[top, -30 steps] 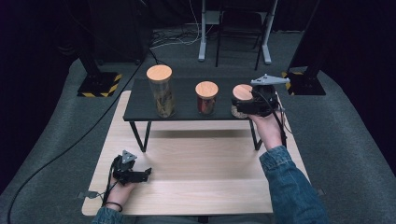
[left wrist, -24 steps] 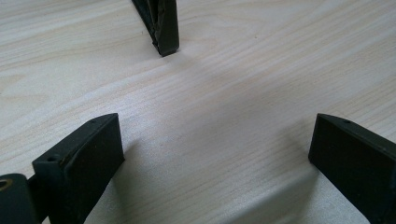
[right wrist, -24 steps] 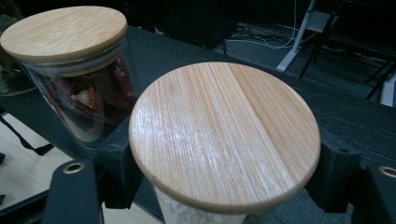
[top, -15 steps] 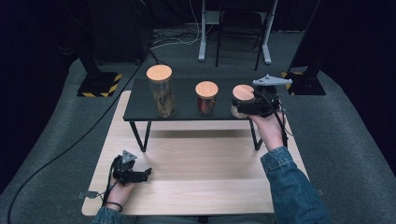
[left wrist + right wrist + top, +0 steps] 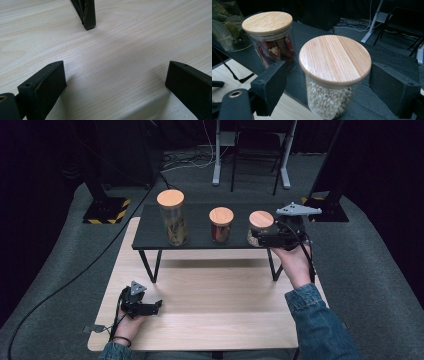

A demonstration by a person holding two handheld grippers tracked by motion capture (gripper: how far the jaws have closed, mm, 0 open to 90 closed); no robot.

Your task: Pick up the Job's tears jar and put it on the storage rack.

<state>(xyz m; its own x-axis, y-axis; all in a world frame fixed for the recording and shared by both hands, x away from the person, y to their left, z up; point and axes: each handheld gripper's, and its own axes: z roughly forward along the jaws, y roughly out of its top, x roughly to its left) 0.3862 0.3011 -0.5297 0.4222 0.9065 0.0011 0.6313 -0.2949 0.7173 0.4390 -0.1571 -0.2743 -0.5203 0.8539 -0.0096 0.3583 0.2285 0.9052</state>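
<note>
Right now my right tool [image 5: 261,238] sits around the grain jar [image 5: 331,82] at the 3 o'clock end of the black shelf [image 5: 197,225]. Jaws have just been opening; they stand apart on either side of the glass with a gap each side, pads not touching. Jar stands upright on the shelf near its front edge, wooden lid [image 5: 335,58] on.

Left tool [image 5: 142,305] rests on the bench [image 5: 210,310] at about 7 o'clock, jaws wide apart, nothing between them.

Risks, my read: jar sits near the shelf's front edge, so pulling back skewed could clip it with a pad and tip it off onto the bench. The chili jar [image 5: 272,40] stands near, at 9 o'clock of it; a sideways swing could knock that one.

Further along, the tall leaf jar [image 5: 172,217] stands at the shelf's 9 o'clock end. Bench is pale wood, shelf dark on thin black legs. Floor is grey carpet, cables trailing, dark stands and a desk frame at 12 o'clock.
</note>
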